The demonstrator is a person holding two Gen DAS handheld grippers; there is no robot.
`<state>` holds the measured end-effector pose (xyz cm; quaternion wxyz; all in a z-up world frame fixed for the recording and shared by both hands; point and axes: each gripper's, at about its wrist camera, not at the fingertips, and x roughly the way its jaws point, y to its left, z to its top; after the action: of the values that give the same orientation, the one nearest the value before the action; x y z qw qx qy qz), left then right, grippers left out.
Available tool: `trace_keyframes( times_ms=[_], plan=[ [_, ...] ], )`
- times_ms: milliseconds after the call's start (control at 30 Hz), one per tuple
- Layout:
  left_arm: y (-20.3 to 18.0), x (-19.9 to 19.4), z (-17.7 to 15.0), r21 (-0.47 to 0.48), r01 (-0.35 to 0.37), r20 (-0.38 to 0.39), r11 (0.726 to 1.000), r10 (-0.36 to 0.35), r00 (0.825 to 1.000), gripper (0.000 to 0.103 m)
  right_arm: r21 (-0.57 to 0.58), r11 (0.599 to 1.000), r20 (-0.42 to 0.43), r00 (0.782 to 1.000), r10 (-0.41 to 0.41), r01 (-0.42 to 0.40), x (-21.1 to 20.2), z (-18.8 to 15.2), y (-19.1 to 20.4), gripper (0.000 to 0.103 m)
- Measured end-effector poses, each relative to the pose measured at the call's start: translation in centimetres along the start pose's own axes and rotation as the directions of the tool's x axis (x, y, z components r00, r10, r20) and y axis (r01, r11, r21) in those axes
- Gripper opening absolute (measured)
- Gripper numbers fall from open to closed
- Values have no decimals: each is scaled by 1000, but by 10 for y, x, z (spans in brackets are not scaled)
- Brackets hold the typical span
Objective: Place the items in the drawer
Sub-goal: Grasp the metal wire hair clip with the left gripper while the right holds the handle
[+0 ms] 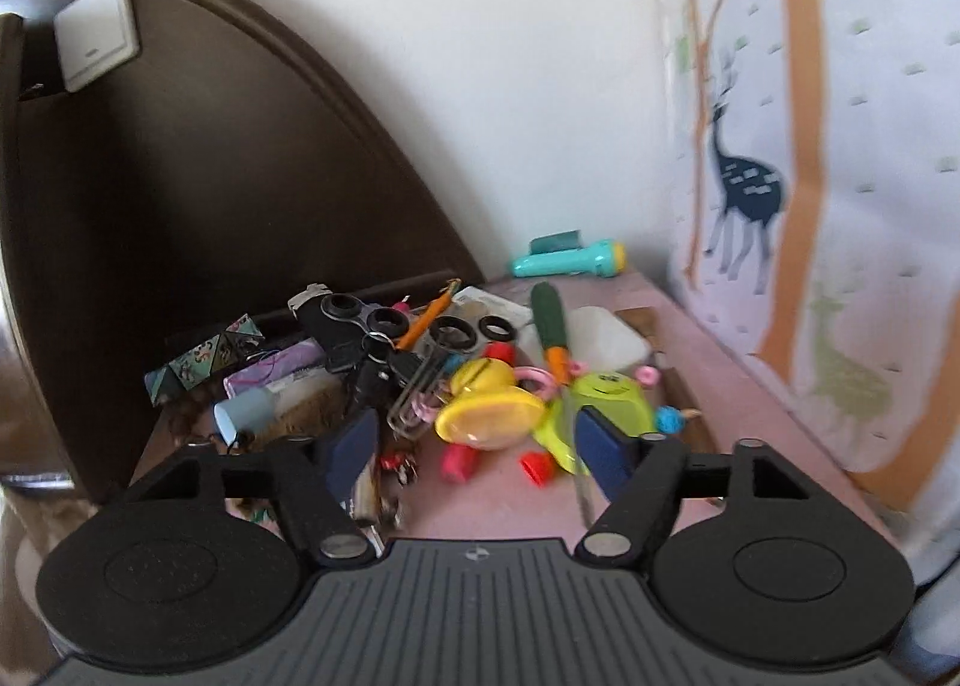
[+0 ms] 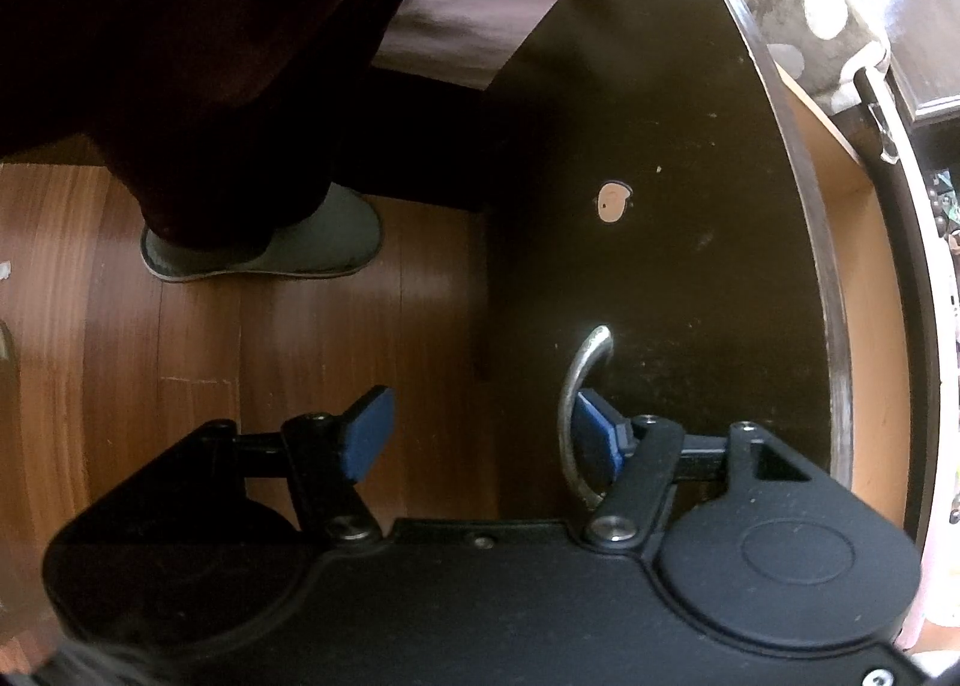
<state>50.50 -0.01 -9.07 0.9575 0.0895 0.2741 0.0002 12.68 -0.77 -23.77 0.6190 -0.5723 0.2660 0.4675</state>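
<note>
In the left wrist view a heap of small items lies on a pink tabletop (image 1: 708, 362): a yellow toy (image 1: 486, 416), a green-handled screwdriver (image 1: 549, 326), a lime smiley toy (image 1: 612, 398), black rings (image 1: 366, 320), a large paper clip (image 1: 420, 386), red caps (image 1: 537, 467). My left gripper (image 1: 480, 446) is open just in front of the heap, holding nothing. In the right wrist view my right gripper (image 2: 480, 434) is open at the dark drawer front (image 2: 690, 266); its right finger (image 2: 594, 434) sits behind the curved metal handle (image 2: 576, 410).
A teal toy flashlight (image 1: 570, 260) lies at the table's back. A dark headboard (image 1: 210, 176) stands left, a deer-print cloth (image 1: 810, 206) right. In the right wrist view, wood floor (image 2: 240, 356), a person's grey slipper (image 2: 270, 248), and the drawer's light wood side (image 2: 864, 278).
</note>
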Motion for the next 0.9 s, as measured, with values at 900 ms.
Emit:
trace_keyframes(
  times_ms=[900],
  plan=[
    [26, 86, 28, -138, 16, -179, 990, -40, 983, 30, -36, 999, 9, 1000, -11, 11, 6, 0, 8, 69]
  ],
)
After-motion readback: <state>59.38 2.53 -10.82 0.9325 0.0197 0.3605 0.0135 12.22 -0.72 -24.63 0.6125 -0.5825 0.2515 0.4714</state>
